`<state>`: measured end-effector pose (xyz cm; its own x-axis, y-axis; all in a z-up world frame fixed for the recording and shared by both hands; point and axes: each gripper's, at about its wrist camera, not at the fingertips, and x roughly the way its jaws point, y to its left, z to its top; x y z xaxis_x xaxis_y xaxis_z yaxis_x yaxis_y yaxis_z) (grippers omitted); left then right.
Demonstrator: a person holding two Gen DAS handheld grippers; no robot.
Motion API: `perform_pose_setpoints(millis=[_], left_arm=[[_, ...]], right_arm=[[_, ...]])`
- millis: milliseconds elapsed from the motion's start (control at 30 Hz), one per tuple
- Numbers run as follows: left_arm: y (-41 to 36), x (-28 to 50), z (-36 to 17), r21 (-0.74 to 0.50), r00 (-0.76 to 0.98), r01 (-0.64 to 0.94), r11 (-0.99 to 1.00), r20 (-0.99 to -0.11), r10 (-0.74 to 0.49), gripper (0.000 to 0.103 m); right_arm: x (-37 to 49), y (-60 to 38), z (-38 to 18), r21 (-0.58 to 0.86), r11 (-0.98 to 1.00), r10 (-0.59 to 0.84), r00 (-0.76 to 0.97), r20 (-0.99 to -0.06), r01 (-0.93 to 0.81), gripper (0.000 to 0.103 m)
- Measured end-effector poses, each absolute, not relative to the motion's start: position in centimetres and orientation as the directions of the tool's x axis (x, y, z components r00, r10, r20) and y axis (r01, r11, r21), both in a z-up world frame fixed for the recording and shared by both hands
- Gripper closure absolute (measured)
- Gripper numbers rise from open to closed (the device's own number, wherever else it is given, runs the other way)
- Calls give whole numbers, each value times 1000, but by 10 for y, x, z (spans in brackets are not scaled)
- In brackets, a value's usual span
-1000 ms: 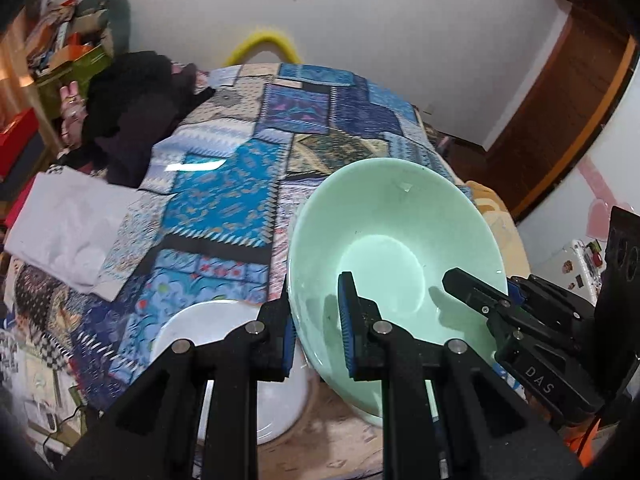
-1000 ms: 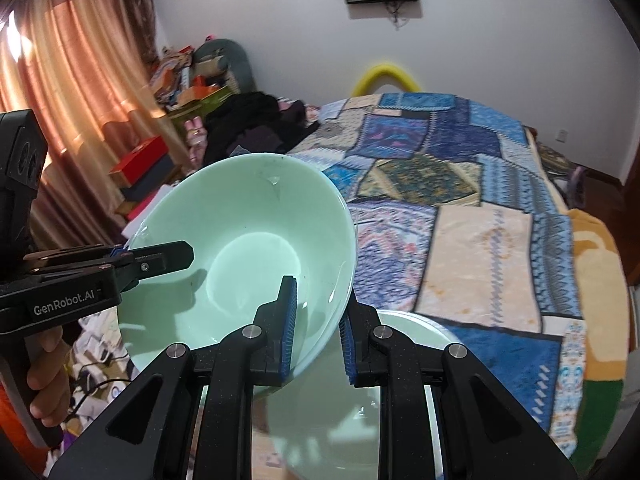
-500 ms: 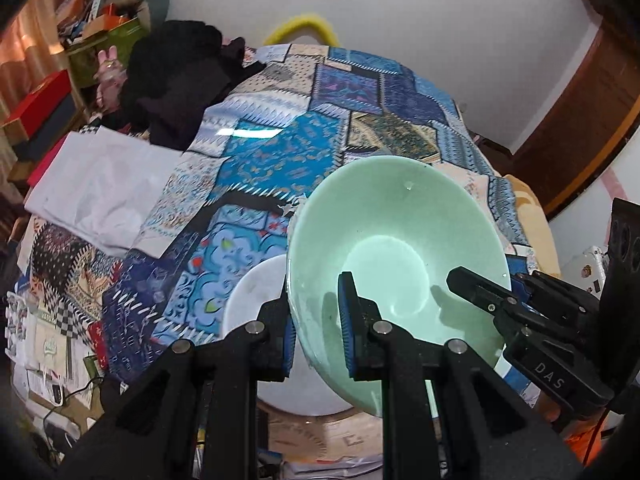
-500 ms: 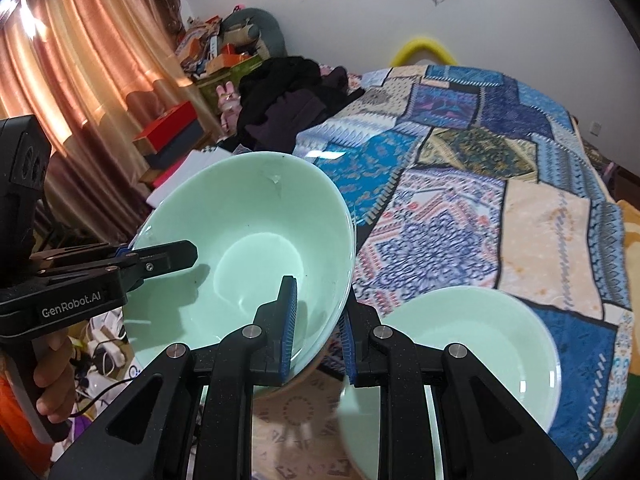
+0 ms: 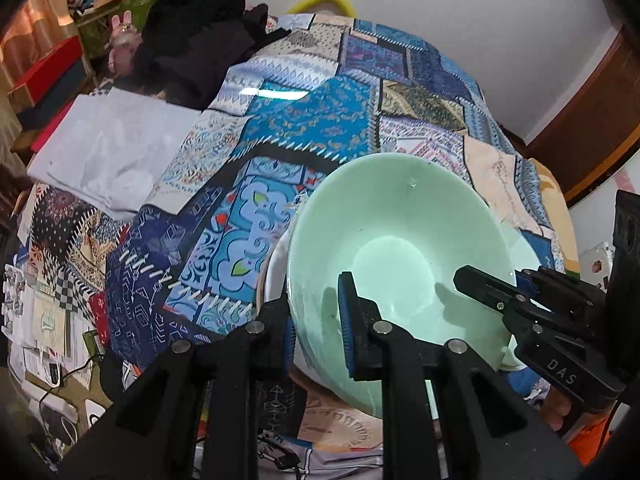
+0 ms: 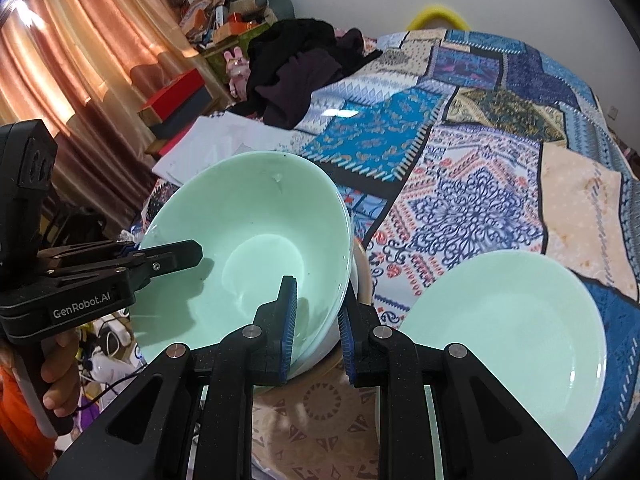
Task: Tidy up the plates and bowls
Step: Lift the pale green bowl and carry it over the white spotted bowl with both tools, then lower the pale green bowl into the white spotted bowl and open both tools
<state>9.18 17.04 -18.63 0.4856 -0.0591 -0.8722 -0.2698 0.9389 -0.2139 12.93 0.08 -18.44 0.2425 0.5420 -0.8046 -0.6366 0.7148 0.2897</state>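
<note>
A mint green bowl (image 5: 400,240) is held tilted above the bed by both grippers. My left gripper (image 5: 318,320) is shut on its left rim. My right gripper (image 6: 316,328) is shut on its right rim; it also shows in the left wrist view (image 5: 496,296). The bowl (image 6: 256,248) fills the left of the right wrist view, where the left gripper (image 6: 152,260) pinches its far rim. A white plate (image 5: 276,264) lies under the bowl, mostly hidden. A mint green plate (image 6: 512,328) lies on the bed to the right.
The patchwork quilt (image 5: 320,120) covers the bed. A white folded cloth (image 5: 108,152) and dark clothes (image 5: 200,40) lie at its far left. Red boxes (image 6: 176,92) and curtains (image 6: 80,60) stand beyond. Cables and clutter lie on the floor (image 5: 52,360) at the near left.
Both grippers have carried the bowl leftward over the bed. The white plate is now under the bowl, and the green plate has slid to the right in the right wrist view.
</note>
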Motion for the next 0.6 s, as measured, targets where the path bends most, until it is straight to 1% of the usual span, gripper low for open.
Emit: perform_pose_setpoints(millis=[333,467,600], left_arm=[[178,92,-209,-227,451,-287,931,-889,-78,85],[174,95,-214,-213,441,-274,938,-894,-74,84],[171,96,-215,-175,444,-264,949,-895,-42,85]], right_arm=[[132,5,-199,290,719,523,217,-824,-632,85],[135,4,-200,289,722,522,221,-824,-628,85],[136,3,-200,292,723,522,217,-825,-626,85]])
